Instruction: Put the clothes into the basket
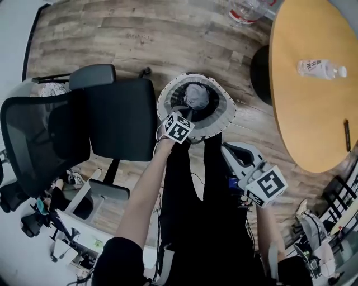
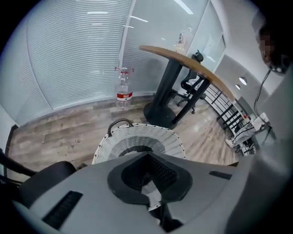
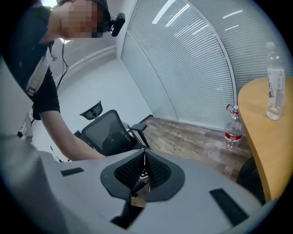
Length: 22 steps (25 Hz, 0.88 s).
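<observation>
Floor (image 1: 112, 33): grey-brown wood planks. Slatted blinds (image 2: 78, 55) line the wall beyond the basket (image 1: 224, 120). The white woven basket stands on the floor with grey clothes (image 1: 197, 96) inside.

In the head view:
- black office chair (image 1: 120, 117) just left of basket
- round wooden table (image 1: 313, 111) to its right, bearing a water bottle (image 1: 320, 68), print illegible

Red-labelled bottle (image 2: 123, 93) on floor beyond basket, text unreadable.

Left gripper (image 2: 147, 155) above basket: clenched, empty. Right gripper (image 3: 144, 153): clenched, empty.

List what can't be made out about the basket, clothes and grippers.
- Basket inside, left gripper view: hidden by the gripper's own body.
- Grey cloth in it, head view: too small to tell which garment.
- Left gripper: in the head view, its jaws are mostly hidden under its marker cube.
- Floor bottle, head view: cut off by the top edge.
- Table bottle label: too small to read.
</observation>
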### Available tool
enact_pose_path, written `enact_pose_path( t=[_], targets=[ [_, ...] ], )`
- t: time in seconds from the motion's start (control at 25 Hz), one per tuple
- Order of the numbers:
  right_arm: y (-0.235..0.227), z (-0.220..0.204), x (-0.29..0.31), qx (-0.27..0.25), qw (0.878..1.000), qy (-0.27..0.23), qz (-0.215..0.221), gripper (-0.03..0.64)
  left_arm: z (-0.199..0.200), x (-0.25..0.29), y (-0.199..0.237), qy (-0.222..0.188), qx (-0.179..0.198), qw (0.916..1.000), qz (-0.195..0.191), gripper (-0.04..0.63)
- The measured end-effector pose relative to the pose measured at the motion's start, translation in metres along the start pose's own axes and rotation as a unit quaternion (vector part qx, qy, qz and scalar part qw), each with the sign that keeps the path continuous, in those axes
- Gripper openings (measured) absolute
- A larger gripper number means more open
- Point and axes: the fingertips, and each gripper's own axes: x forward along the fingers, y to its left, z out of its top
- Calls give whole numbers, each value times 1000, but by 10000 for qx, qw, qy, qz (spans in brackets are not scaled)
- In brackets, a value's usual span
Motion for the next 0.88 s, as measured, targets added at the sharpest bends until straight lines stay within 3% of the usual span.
enact_pose_path(
  t=[0.24, 0.6, 0.88],
  targets=[
    [29, 19, -18, -260, 9996, 22, -101, 17, 0, -77, -41, -311, -341, 9982, -371, 12],
    [51, 70, -37, -534, 9958, -593, -453, 17, 44, -196, -60, -1248, -532, 9900, -398, 12],
    [57, 96, -55, -724, 9924, -820, -568, 17, 67, -288, -62, -2270, -1103, 9662, -527, 12]
  ],
)
